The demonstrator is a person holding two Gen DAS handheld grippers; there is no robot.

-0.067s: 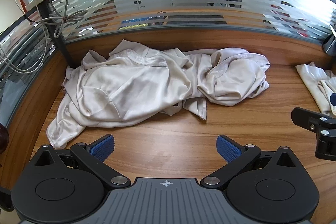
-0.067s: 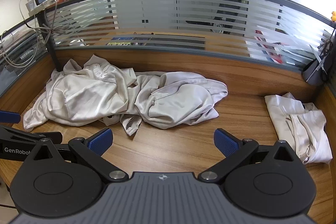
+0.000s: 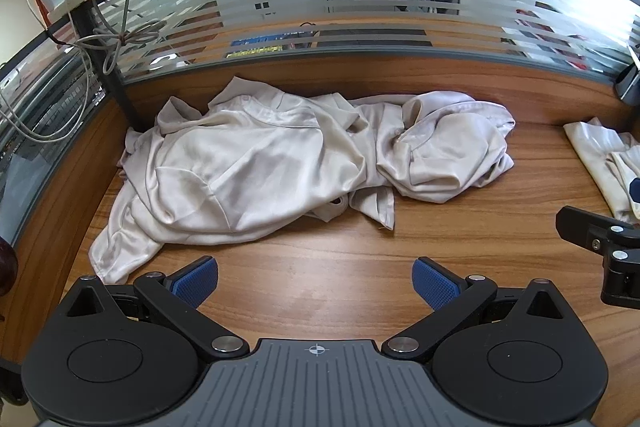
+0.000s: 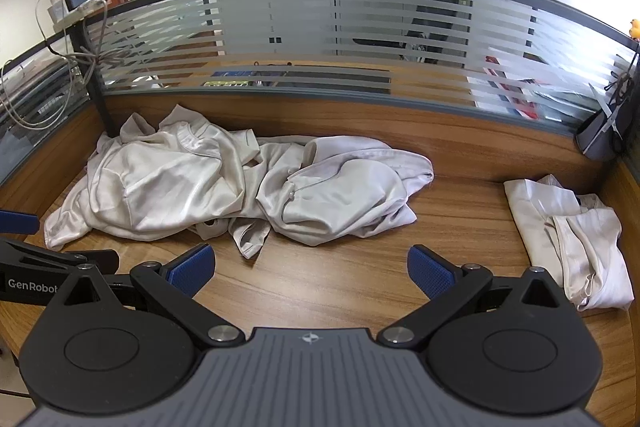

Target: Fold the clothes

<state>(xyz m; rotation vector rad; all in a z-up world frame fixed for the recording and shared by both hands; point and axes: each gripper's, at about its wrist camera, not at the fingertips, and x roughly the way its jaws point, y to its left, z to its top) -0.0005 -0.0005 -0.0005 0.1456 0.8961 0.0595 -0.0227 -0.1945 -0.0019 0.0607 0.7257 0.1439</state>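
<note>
Wooden desk (image 3: 320,259) has the crumpled cream clothes (image 3: 256,171) heaped by its back wall, both hand-held grippers, left (image 3: 316,281) and right (image 4: 310,269), wide and empty, so folding hasn't started and next probably means grabbing an edge.

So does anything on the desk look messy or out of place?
Yes. The pale satin garment lies crumpled in a heap against the desk's back panel, not spread flat. Another pale garment at the right end is only loosely folded.

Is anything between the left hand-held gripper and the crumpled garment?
Nothing visible. Only bare desk lies between the open left hand-held gripper and the crumpled garment. The right hand-held gripper sits off to the side.
</note>
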